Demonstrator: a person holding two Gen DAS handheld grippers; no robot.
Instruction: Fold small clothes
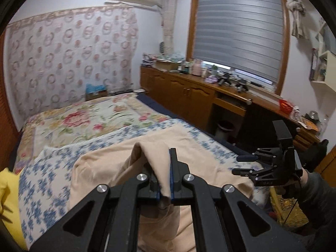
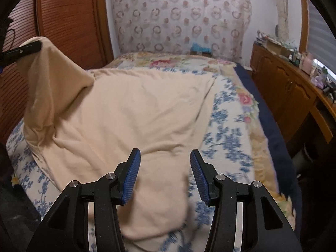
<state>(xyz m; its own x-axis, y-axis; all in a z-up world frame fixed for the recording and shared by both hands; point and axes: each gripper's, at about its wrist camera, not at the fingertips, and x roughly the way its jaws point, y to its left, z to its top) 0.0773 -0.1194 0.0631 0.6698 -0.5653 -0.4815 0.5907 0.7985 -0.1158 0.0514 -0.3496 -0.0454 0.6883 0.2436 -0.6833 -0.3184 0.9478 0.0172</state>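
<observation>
A beige garment [image 2: 134,109] lies spread on the blue-flowered bed cover [image 2: 229,138]. My left gripper [image 1: 164,187] is shut on a fold of the beige garment [image 1: 151,155] and lifts it off the bed; it shows at the far left of the right wrist view [image 2: 23,50] with the cloth hanging from it. My right gripper [image 2: 165,176] is open and empty just above the garment's near edge. In the left wrist view it [image 1: 243,164] hovers open at the bed's right side.
A wooden cabinet run [image 1: 189,92] with a cluttered top stands along the right under the window [image 1: 237,33]. A wooden slatted door [image 2: 69,21] is at the left. A yellow cloth [image 1: 8,199] lies at the bed's near left. A bin [image 1: 224,128] stands under the desk.
</observation>
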